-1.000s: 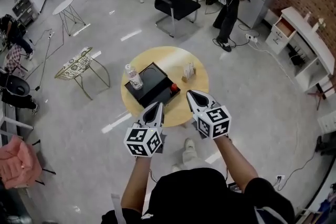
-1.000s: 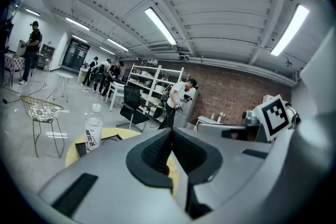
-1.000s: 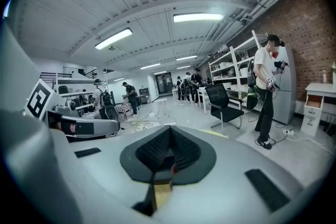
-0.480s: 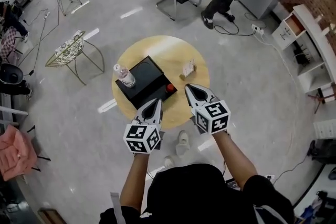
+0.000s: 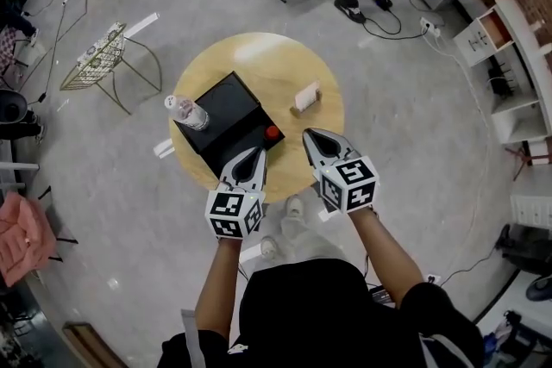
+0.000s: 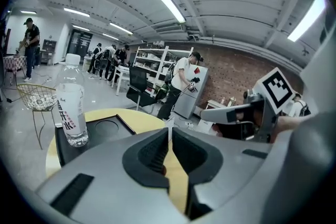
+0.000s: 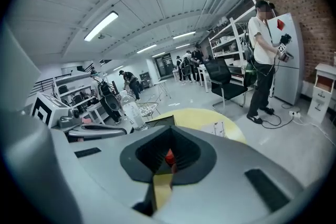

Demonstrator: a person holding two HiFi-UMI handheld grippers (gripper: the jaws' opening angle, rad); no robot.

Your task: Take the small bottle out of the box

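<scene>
Pale wood: a round table (image 5: 289, 56) is seen in the head view, with a black box (image 5: 231, 103) set left of its centre. The small bottle (image 5: 185, 111), clear plastic with a white cap, is stood upright at the box's left corner. The left gripper (image 5: 256, 153) is held over the table's near edge, tips close to the box's near side. Its fingers are pressed together and nothing is gripped. The bottle is well apart, up and to the left. The right gripper (image 5: 312, 136) is likewise clenched and empty, near a small red object (image 5: 272, 133) beside the box. A white card (image 5: 306, 96) is stood right of the box. Bare grey floor is seen all round the table.

Left gripper view: jaws are closed to a thin seam. The bottle (image 6: 71, 102) is seen left of them, at the box's left end.

Right gripper view: jaws are met at the tip. The bottle (image 7: 132, 110) is seen beyond and left.
</scene>
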